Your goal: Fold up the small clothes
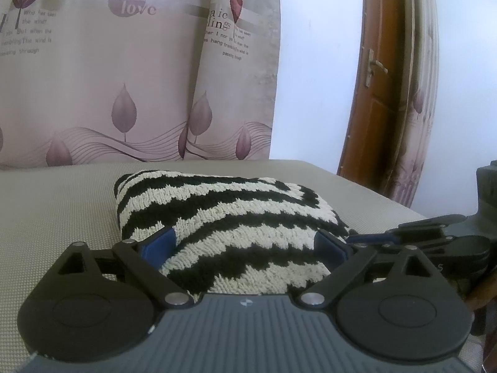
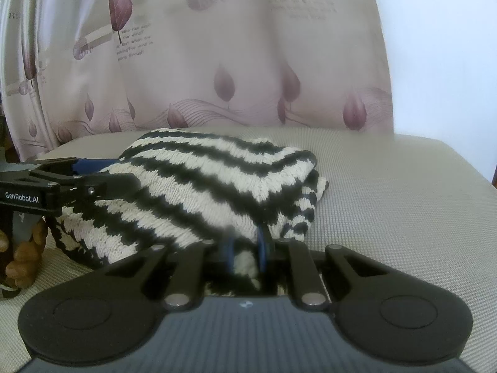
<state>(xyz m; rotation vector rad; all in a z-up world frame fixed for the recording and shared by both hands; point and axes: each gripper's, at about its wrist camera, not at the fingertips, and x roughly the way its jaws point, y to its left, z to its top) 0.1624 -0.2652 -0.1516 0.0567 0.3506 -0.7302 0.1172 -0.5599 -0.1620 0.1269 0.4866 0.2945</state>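
A folded black-and-white zigzag knit sweater (image 1: 230, 217) lies on a grey woven surface (image 1: 62, 217). My left gripper (image 1: 243, 242) straddles the sweater's near end. Its jaws stand wide, with the blue pads (image 1: 157, 241) at the bundle's sides and no visible squeeze on the knit. In the right wrist view the sweater (image 2: 217, 183) shows stacked layers. My right gripper (image 2: 245, 250) is shut on a fold of its near edge, with fabric pinched between the narrow blue pads. The left gripper (image 2: 71, 180) reaches in from the left there, and the right gripper (image 1: 435, 239) shows at the right edge of the left wrist view.
A pale curtain (image 1: 124, 77) with purple leaves hangs behind the surface. A brown wooden door (image 1: 376, 93) with a handle and a white wall stand at the right. A brown lumpy object (image 2: 18, 258) sits off the surface's left edge. Bare surface (image 2: 403, 202) lies right of the sweater.
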